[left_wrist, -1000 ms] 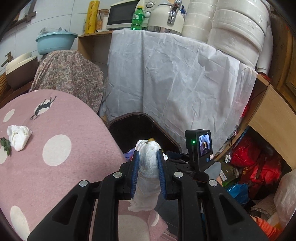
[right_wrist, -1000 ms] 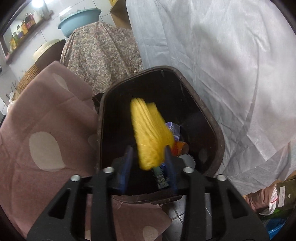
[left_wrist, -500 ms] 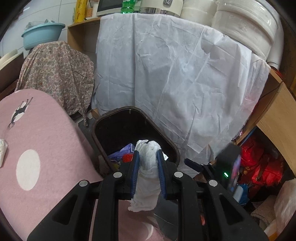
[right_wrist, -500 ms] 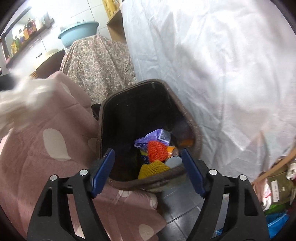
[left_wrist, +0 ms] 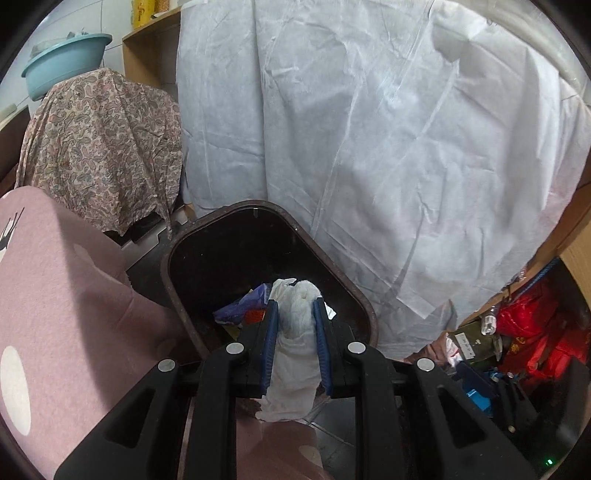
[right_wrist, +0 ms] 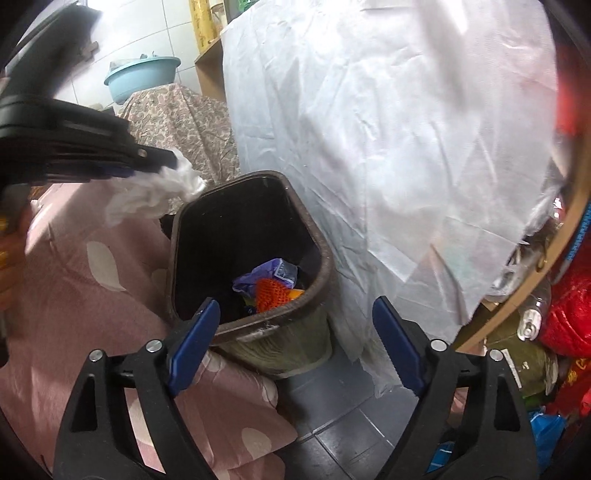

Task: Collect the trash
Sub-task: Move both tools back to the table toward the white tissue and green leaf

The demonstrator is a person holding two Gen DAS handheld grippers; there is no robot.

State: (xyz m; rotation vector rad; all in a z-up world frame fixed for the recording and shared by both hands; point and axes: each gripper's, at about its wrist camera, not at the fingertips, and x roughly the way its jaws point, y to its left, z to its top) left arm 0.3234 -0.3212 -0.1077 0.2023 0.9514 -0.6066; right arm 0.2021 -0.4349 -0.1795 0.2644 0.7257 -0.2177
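Black claw (right_wrist: 291, 328) — blue pads (right_wrist: 192, 341)

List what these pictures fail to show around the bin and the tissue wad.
- Bin bottom: left wrist view, covered by trash and the tissue wad.
- Shelf behind the white sheet: both views, draped.
- Left tongs pads: right wrist view, blurred.
- Right tongs: empty, open.

A cluttered home storeroom: tiled wall (right_wrist: 147, 26), washbasin (left_wrist: 62, 62) atop a cloth-draped heap (left_wrist: 103, 147), sheet-covered shelving (left_wrist: 369, 147).
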